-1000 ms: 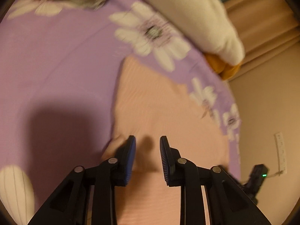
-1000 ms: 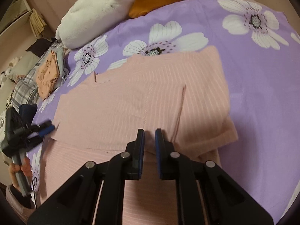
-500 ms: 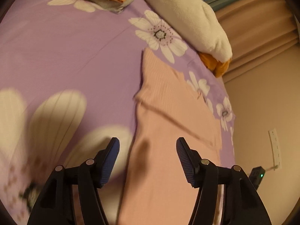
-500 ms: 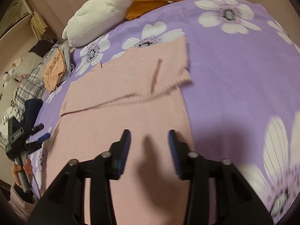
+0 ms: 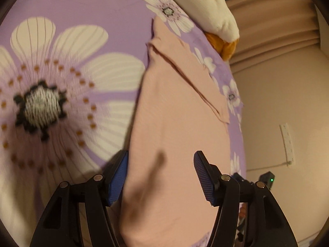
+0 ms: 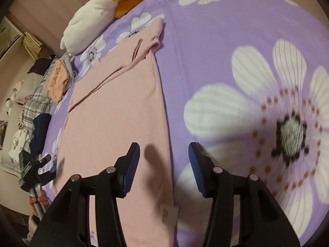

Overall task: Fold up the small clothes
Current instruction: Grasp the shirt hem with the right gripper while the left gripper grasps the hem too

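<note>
A pink ribbed top (image 5: 176, 127) lies flat on the purple flowered bedsheet (image 5: 82, 20), with both sleeves folded in across its far end (image 6: 141, 47). My left gripper (image 5: 161, 162) is open and empty, low over the near left edge of the top. My right gripper (image 6: 164, 154) is open and empty, straddling the top's near right edge (image 6: 162, 123). A white tag (image 6: 169, 214) shows at the near hem. The left gripper also shows in the right wrist view (image 6: 35, 168), held by a hand.
A white and orange plush toy (image 6: 96, 14) lies at the bed's far end. A pile of folded clothes (image 6: 57, 80) sits at the far left. A beige wall with a power strip (image 5: 286, 142) is beyond the bed's edge.
Both grippers pulled back from the folded sleeves toward the near hem and opened wide. The right gripper, nearly shut a second ago, now stands open at the top's right edge.
</note>
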